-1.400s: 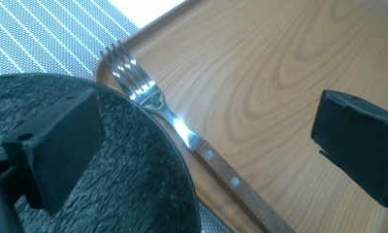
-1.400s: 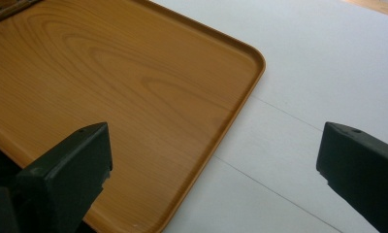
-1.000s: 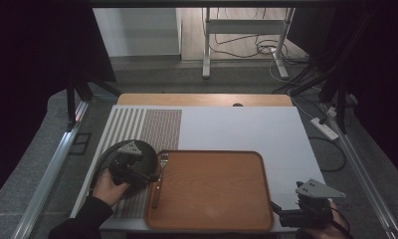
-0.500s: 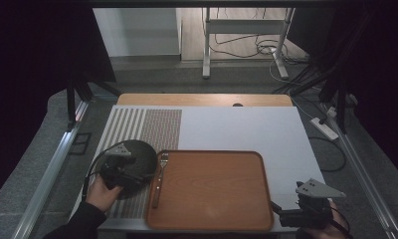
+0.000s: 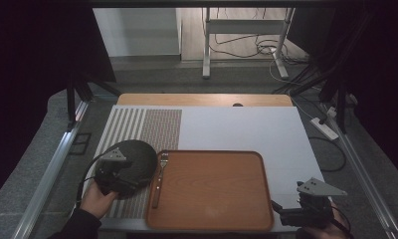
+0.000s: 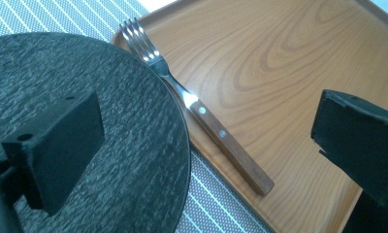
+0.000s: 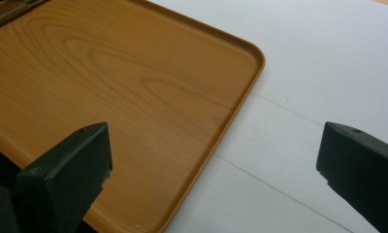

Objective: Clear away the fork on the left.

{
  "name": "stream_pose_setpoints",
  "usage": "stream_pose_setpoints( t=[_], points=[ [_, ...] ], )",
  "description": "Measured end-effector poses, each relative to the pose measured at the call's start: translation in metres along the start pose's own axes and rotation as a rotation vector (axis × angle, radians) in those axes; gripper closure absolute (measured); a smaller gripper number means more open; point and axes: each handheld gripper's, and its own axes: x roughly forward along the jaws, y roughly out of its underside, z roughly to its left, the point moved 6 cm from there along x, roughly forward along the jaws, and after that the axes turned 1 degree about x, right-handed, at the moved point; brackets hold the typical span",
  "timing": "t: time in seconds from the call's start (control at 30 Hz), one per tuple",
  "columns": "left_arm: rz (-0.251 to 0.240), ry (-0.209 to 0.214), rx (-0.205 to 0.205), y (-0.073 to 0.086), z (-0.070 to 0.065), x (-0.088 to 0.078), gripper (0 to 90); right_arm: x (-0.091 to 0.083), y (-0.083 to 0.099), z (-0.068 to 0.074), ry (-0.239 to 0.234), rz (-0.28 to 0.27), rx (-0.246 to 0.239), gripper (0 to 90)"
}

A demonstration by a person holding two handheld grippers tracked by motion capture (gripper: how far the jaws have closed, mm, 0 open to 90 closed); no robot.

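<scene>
Two hand-held tools, both black and blocky, each topped by a grey three-cornered plate: left tool (image 5: 118, 175), right tool (image 5: 306, 211). Thick, matte black jaws with squared tips and a small round hole near each end. Thin black cable looping from the left one; dark sleeve (image 5: 75, 226) at the left wrist.

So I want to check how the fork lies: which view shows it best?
The left gripper view: the fork shows close, tines to handle, along the tray edge beside the plate. The high view has it small; the right gripper view catches a sliver.
</scene>
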Motion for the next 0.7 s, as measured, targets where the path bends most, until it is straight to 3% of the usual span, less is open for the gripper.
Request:
stream_pose_setpoints(
  t=[0.7],
  points=[
    [-0.013,-0.027,-0.044,0.027,-0.001,-0.023,0.0,0.000,0.000,0.001,0.010,0.000,-0.017,0.0]
  ],
)
